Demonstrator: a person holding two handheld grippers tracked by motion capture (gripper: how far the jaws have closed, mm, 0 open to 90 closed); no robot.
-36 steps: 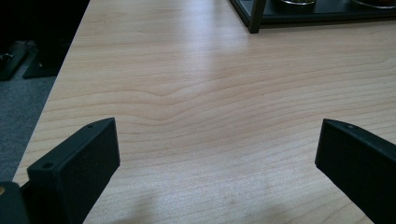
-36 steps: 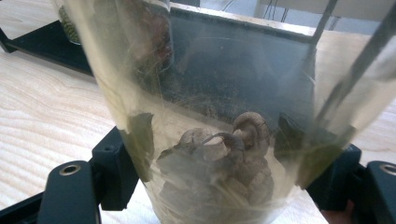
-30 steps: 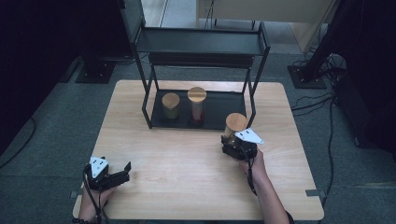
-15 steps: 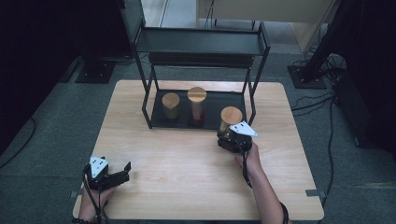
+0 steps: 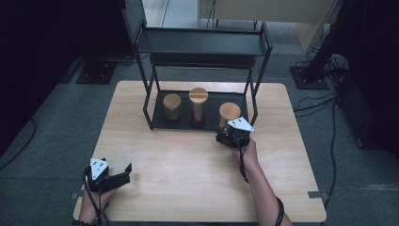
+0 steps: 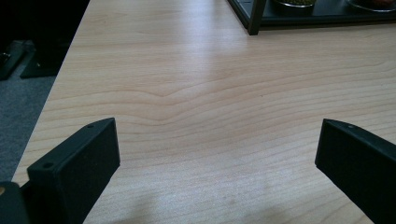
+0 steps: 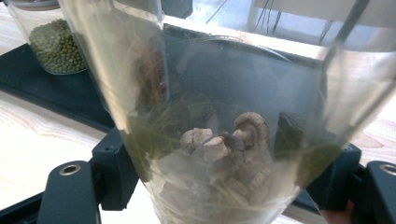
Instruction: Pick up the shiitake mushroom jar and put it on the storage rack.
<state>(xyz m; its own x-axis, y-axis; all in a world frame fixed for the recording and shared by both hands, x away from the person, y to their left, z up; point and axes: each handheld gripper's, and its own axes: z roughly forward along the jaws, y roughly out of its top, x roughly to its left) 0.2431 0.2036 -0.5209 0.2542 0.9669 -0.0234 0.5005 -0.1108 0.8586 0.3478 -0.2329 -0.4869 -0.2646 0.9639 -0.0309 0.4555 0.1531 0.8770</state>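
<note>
A clear glass jar (image 5: 229, 112) with a round wooden lid is clamped in my right gripper (image 5: 228, 129), which is shut on its lower body. The jar sits at the right end of the black rack's lower shelf (image 5: 183, 123), by the front right post. In the right gripper view the jar (image 7: 210, 116) holds pale dried pieces and leans in the right gripper (image 7: 219, 186). My left gripper (image 5: 126, 173) rests near the table's front left corner, jaws open and pointing right. In its own view the left gripper (image 6: 217, 135) has bare wood between its jaws.
A short jar of green beans (image 5: 171, 106) (image 7: 53, 44) and a taller jar with red contents (image 5: 198, 106) stand on the lower shelf. The rack's upper shelf (image 5: 202, 42) overhangs them. Cables lie on the floor at the right.
My right gripper has carried the jar away from the person and slightly left, up to the rack's lower shelf. The left gripper has stayed where it was.
</note>
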